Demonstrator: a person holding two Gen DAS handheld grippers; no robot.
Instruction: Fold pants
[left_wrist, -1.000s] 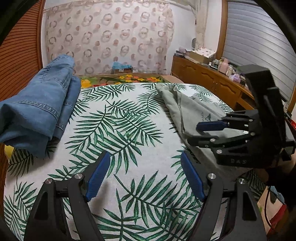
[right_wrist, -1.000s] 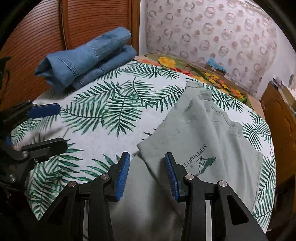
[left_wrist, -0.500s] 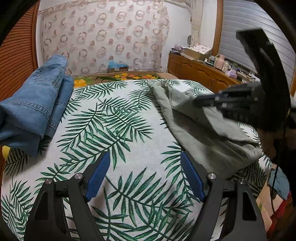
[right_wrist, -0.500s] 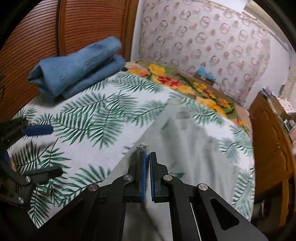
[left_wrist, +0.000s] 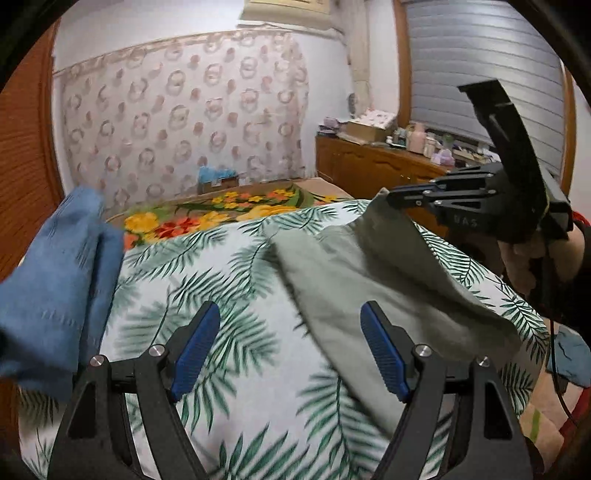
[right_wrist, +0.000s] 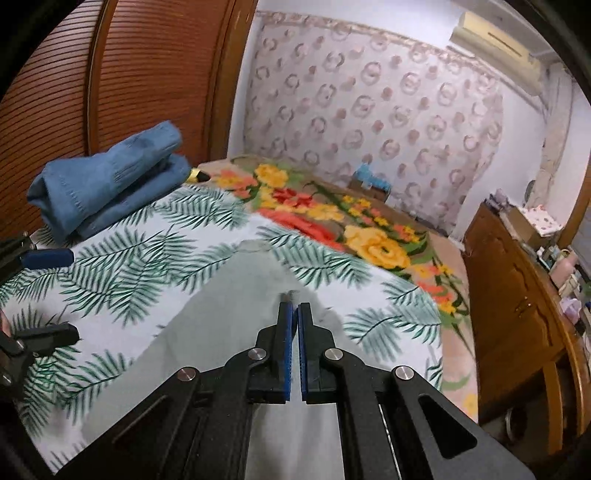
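Observation:
Grey-green pants (left_wrist: 369, 280) lie on the right half of the palm-leaf bed sheet (left_wrist: 229, 266). My right gripper (left_wrist: 391, 195) is shut on one edge of them and holds that edge up off the bed, so the cloth hangs in a slope. In the right wrist view its blue pads (right_wrist: 294, 306) pinch the fabric (right_wrist: 229, 314) with a small tuft showing past the tips. My left gripper (left_wrist: 290, 310) stands open over the sheet just left of the pants, nothing between its fingers; it also shows as the left gripper (right_wrist: 62, 295) at that view's edge.
Folded blue jeans (left_wrist: 55, 273) (right_wrist: 107, 184) rest at the bed's left side by a slatted wooden door (right_wrist: 147, 74). A floral blanket (right_wrist: 332, 218) covers the far end. A wooden dresser (right_wrist: 517, 295) with small items runs along the right. A person's hand (left_wrist: 535, 258) holds the right gripper.
The right gripper closed on the edge of the grey-green pants and lifted it off the bed. Both grippers rose and tilted up, so more of the far wall shows.

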